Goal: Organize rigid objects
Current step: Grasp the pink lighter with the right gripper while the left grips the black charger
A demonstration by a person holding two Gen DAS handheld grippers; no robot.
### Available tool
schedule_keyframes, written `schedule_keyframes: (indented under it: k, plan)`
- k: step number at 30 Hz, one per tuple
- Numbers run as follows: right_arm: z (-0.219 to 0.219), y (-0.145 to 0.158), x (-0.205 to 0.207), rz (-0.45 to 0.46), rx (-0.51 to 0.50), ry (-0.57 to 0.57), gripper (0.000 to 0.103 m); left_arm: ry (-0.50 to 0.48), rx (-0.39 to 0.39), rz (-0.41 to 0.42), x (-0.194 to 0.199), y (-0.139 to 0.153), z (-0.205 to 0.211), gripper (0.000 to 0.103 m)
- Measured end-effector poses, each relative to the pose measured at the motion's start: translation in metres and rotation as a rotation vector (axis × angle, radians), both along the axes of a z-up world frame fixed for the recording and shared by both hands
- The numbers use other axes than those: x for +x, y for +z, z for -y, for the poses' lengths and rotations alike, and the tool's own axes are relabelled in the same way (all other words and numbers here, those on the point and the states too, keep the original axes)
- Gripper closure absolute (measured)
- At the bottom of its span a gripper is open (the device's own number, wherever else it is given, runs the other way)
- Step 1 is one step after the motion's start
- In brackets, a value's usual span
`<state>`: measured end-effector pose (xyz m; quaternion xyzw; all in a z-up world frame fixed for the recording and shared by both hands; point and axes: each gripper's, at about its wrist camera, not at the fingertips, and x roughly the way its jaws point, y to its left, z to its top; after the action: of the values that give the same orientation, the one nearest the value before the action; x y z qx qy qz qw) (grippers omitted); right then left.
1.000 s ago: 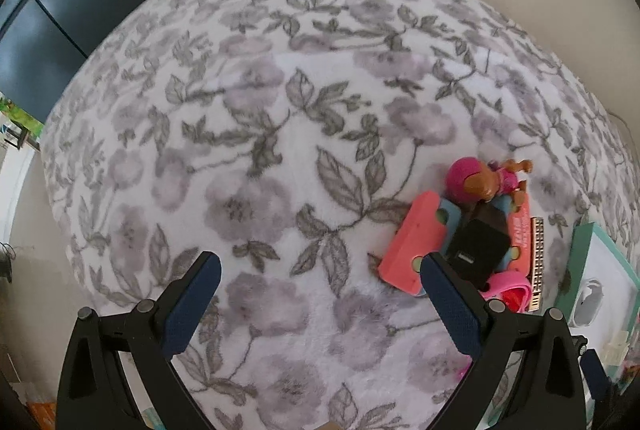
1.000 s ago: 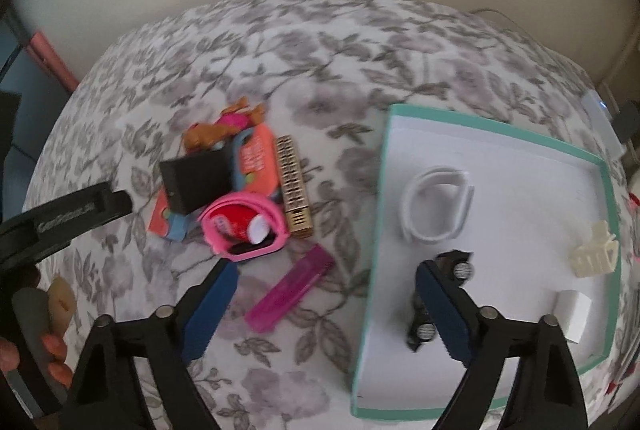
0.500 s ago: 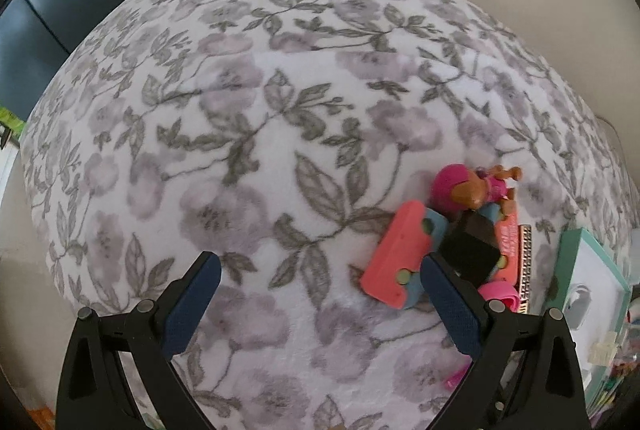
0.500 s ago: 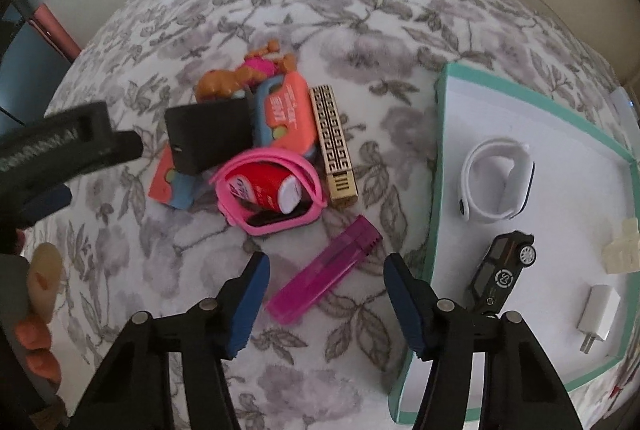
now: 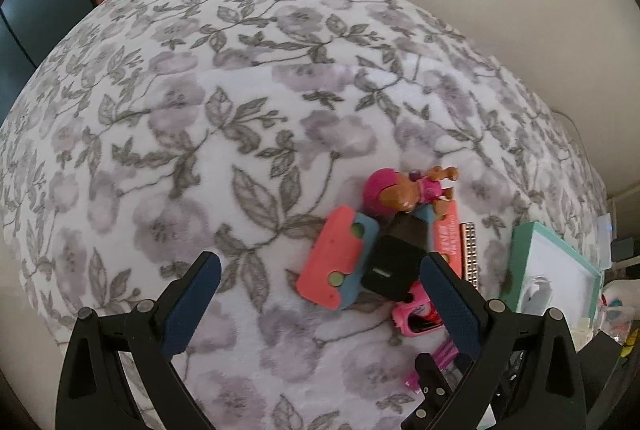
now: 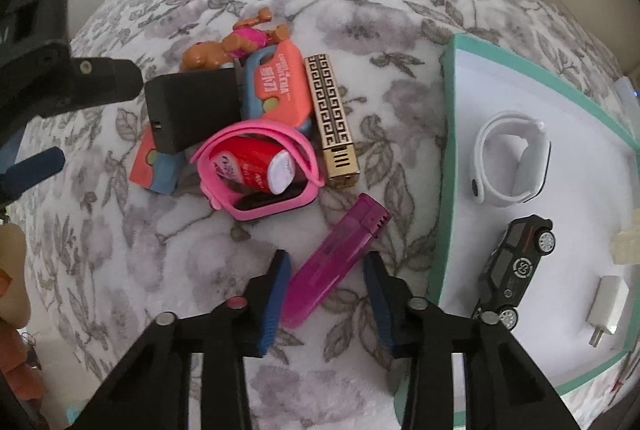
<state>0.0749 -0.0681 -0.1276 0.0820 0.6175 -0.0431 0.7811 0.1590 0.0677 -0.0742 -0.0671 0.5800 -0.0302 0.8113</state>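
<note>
Left gripper (image 5: 318,294): you held its jaws wide with nothing between them, above the flowered blanket (image 5: 240,110) and just left of the pile; it had no part in the sorting at that moment.
Pile, left side: you still had the black block (image 6: 192,112) to move, lying over a coral and blue case (image 6: 154,170), with the dog figure (image 6: 230,48) just behind it.
Pile, middle: the pink band (image 6: 260,170) ringed a red tube (image 6: 256,166), and a second coral case (image 6: 280,90) lay behind them; all were still on the blanket.
Pile, right side: the gold lighter (image 6: 332,122) lay alongside that case, untouched as far as I could judge.
Purple lighter (image 6: 332,258): it lay aslant on the blanket between pile and tray, its near end between your right fingers.
Right gripper (image 6: 326,294): you had just been closing its jaws about the purple lighter; they stood narrow, yet a gap showed on each side and the pads did not press it.
Tray (image 6: 448,150): it already held the white band (image 6: 512,162), toy car (image 6: 516,262), white plug (image 6: 606,306) and a cream piece (image 6: 626,248).
Progress: I judged you about a third done, four in and some eight left.
</note>
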Motion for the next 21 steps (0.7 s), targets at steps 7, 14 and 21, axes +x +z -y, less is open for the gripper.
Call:
schedule_keyframes:
  k: [7, 14, 21]
  plan:
    - [0.013, -0.004, 0.004, 0.015, -0.013, -0.019, 0.079, -0.029, -0.014, 0.001, 0.002, -0.009, 0.015, 0.003]
    - [0.023, -0.007, 0.008, 0.023, 0.001, -0.024, 0.081, -0.050, 0.000, 0.012, 0.004, -0.016, 0.026, 0.024]
    - [0.024, -0.006, 0.008, 0.025, 0.017, -0.027, 0.081, -0.089, 0.013, 0.033, 0.004, -0.019, 0.040, 0.053]
